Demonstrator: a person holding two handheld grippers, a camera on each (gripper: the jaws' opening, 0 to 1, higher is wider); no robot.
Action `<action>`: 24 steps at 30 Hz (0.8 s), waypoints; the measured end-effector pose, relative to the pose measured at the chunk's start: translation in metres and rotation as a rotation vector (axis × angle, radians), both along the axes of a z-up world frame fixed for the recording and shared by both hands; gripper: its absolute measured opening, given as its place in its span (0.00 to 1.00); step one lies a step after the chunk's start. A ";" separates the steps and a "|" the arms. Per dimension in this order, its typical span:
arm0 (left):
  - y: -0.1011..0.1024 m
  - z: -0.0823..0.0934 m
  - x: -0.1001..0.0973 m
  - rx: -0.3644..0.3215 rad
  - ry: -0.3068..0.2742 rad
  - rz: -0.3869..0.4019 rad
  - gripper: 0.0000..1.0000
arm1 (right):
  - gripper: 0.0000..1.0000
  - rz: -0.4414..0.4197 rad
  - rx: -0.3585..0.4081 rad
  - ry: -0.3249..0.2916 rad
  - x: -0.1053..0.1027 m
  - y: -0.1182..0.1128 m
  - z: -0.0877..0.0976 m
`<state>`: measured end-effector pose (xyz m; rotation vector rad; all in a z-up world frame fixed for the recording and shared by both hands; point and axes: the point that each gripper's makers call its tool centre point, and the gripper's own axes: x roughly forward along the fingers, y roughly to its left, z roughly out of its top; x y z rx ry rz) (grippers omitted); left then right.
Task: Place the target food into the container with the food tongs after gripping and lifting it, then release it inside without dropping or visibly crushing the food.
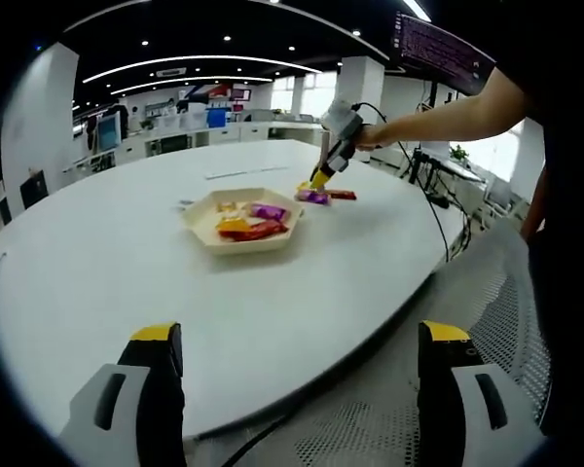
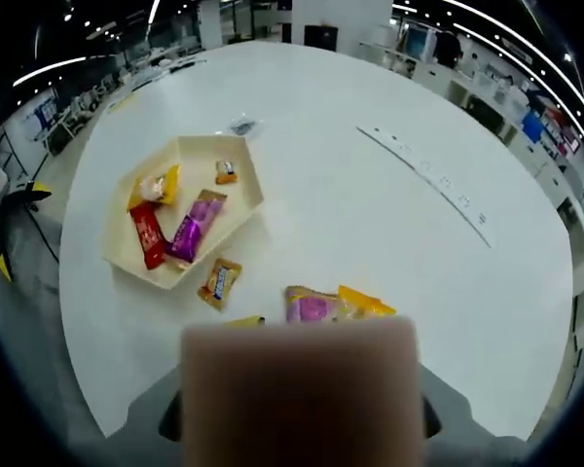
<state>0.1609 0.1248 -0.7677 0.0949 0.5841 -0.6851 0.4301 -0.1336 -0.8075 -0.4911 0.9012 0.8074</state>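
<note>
Several wrapped snacks (image 2: 190, 232) already lie in the tray (image 2: 241, 206) at left-centre, others (image 2: 336, 305) wait outside; left gripper (image 1: 297, 375) jaws apart, right gripper (image 1: 321, 178) jaws unclear

One tray (image 2: 241, 181) holding four snack packets: red (image 2: 147, 234), purple (image 2: 196, 226), yellow (image 2: 158, 185), small orange (image 2: 226, 172). On one table (image 2: 389, 214) outside it, at least three more packets: orange-brown (image 2: 219, 281), purple (image 2: 311, 306), yellow (image 2: 367, 304).
</note>
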 end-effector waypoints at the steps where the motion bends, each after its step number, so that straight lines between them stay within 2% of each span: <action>1: 0.000 -0.001 0.000 0.005 0.001 0.000 0.98 | 0.27 0.000 0.000 0.000 0.000 0.000 0.000; 24: 0.001 -0.003 -0.001 0.014 0.018 0.003 0.98 | 0.29 -0.007 -0.002 -0.001 0.005 0.001 -0.017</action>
